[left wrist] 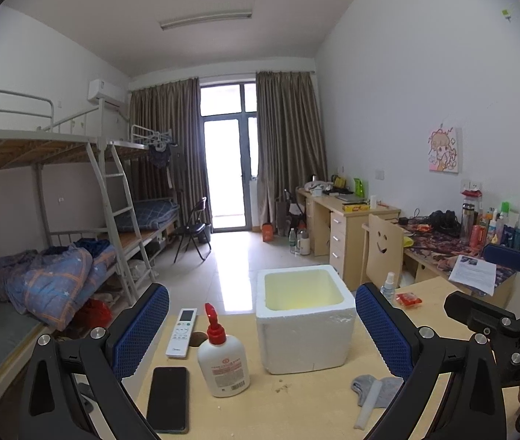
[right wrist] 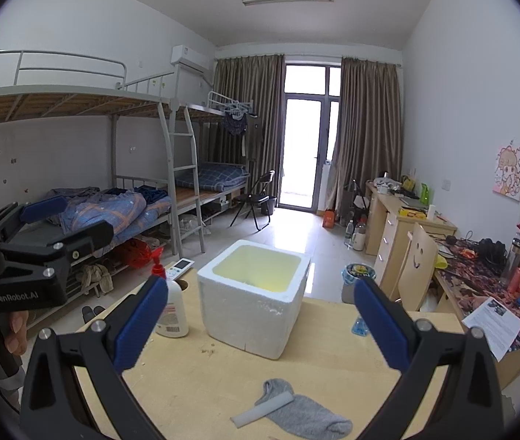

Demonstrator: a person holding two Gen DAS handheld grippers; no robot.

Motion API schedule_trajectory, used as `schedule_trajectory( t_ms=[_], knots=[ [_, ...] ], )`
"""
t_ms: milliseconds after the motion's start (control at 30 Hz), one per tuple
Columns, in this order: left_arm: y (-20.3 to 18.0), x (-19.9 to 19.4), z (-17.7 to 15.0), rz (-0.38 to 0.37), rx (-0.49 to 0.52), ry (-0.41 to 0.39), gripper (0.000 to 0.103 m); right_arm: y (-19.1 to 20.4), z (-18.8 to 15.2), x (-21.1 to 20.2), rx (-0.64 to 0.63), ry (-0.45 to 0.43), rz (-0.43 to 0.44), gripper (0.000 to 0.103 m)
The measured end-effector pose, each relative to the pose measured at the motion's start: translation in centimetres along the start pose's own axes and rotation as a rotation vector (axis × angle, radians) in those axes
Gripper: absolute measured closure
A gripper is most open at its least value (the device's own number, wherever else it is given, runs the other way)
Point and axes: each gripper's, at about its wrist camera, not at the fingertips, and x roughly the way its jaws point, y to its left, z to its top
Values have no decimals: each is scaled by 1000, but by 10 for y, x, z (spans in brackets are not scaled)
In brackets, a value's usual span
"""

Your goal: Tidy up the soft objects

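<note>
The limp grey fabric sock (right wrist: 304,416) lies flat before the white square foam box (right wrist: 256,297), toe pointing right (a pale foam strip (right wrist: 261,409) crosses it); both grippers' jaws stand released.

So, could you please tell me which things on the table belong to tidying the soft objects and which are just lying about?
For the job:
sock
foam tube
foam box

Lying about:
phone
remote
lotion bottle
spray bottle
red packet
</note>
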Motion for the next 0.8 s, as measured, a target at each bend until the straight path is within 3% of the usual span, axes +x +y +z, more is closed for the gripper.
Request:
schedule_trajectory(
  t_ms=[433, 800],
  knots=[
    [-6, -40, -23, -40, -16, -13, 1, 0, -28, -52, 17, -41, -18, 1],
    [-9, -60, -43, -47, -29, -32, 1, -3, -53, -67, 32, -57, -19, 1]
  ],
)
